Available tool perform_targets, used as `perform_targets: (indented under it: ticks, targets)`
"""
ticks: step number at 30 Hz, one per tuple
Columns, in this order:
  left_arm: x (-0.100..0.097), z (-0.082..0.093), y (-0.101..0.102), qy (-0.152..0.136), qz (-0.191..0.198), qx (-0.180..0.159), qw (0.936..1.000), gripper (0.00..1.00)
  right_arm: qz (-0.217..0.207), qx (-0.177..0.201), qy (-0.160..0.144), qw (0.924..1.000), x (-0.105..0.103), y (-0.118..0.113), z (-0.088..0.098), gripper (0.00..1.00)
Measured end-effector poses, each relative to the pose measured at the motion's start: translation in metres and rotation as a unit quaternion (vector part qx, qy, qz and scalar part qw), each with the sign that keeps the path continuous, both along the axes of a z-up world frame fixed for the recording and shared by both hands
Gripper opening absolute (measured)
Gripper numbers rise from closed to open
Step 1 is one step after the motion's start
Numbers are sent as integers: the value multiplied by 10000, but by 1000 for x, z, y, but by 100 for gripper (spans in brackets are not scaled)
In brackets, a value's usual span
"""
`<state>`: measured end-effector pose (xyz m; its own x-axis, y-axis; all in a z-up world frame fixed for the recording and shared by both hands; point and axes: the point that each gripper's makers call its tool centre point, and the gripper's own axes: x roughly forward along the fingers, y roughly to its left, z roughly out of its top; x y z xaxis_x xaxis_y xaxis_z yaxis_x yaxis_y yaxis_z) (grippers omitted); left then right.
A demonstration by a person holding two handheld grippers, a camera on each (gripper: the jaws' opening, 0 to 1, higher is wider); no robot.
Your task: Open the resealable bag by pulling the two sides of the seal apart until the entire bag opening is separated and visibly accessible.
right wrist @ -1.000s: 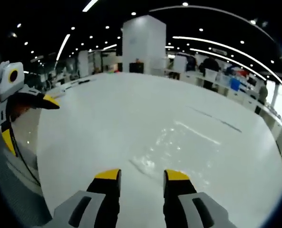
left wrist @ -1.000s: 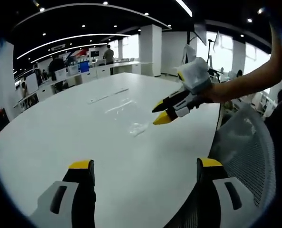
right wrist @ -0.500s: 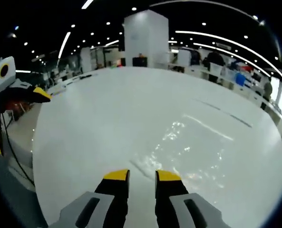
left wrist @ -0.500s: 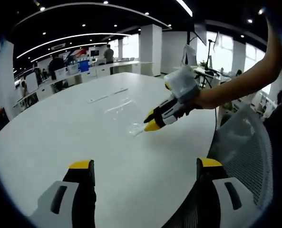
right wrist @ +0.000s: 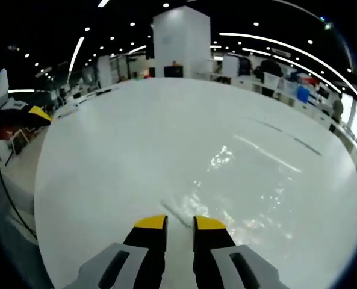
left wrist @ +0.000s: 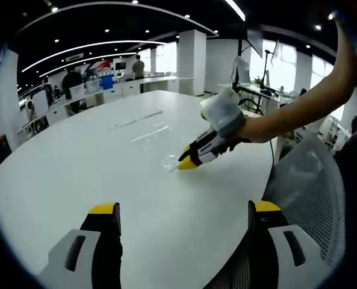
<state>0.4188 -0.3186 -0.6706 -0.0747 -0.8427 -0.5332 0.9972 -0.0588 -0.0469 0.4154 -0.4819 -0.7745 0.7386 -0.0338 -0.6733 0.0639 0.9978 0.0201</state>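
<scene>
A clear resealable bag [left wrist: 157, 135] lies flat on the round white table [left wrist: 76, 162]; in the right gripper view the bag [right wrist: 226, 180] shows as a glinting sheet. My right gripper [right wrist: 180, 222] is down at the bag's near corner [right wrist: 177, 209]. Its jaws are close together with a narrow gap, and the corner sits just at their tips. Seen from the left gripper view, the right gripper [left wrist: 187, 163] touches the bag's edge, held by a bare arm [left wrist: 298, 108]. My left gripper [left wrist: 183, 208] hangs wide open over the table's near side, holding nothing.
A grey mesh chair back [left wrist: 313, 180] stands at the table's right edge. The left gripper's yellow fingertip [right wrist: 38, 113] shows at the far left. Office desks, people and a white pillar [right wrist: 178, 42] stand far behind the table.
The right gripper has come down and forward to the bag's near corner, and its jaws have narrowed from well apart to a small gap. The left gripper has stayed still and open.
</scene>
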Motion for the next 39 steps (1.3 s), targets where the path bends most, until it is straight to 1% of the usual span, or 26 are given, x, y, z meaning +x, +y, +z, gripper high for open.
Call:
perform_targets:
  ticks: [6, 8, 10, 11, 13, 14, 16, 20, 26, 30, 33, 35, 37, 39]
  targets:
    - [1, 0, 1, 3, 12, 14, 10000, 84, 11, -82, 40, 10000, 0, -2, -2, 8]
    - [0, -1, 1, 6, 4, 26, 10000, 84, 18, -125, 49, 9999, 0, -4, -2, 4]
    - [-1, -1, 1, 7, -8, 23, 10000, 84, 103, -201, 57, 9997, 1, -5, -3, 4]
    - [-1, -1, 0, 11, -8, 21, 10000, 84, 183, -256, 67, 9995, 1, -5, -3, 4]
    - [-2, -2, 0, 36, 3, 23, 10000, 83, 615, -580, 153, 9963, 2, -3, -3, 3]
    - [-2, -2, 0, 47, 14, 19, 10000, 82, 864, -743, 220, 9933, 1, -1, -4, 3]
    - [-3, -2, 0, 62, 3, 13, 10000, 82, 988, -863, 271, 9910, 0, -1, -5, 2]
    - [-4, -3, 1, 38, -31, 42, 10000, 82, 1246, -988, 348, 9867, 0, 0, -4, 1]
    - [-3, -1, -1, 38, -21, 13, 10000, 82, 1761, -1270, 506, 9748, 1, 2, -4, 1]
    - [-2, 0, -1, 27, -26, 7, 10000, 82, 1974, -1270, 507, 9707, 3, 5, -5, 4]
    - [-1, 0, -2, 34, -9, 4, 10000, 82, 1980, -1215, 508, 9713, 4, 5, -5, 4]
    - [-1, 0, -2, 55, 13, 7, 10000, 81, 2003, -1324, 541, 9693, 5, 3, -5, 5]
    - [0, -1, -1, 66, 24, 16, 10000, 81, 2008, -1246, 495, 9704, 6, 5, -4, 5]
    - [0, -1, -1, 78, 35, 11, 10000, 81, 2094, -1214, 488, 9690, 7, 7, -4, 5]
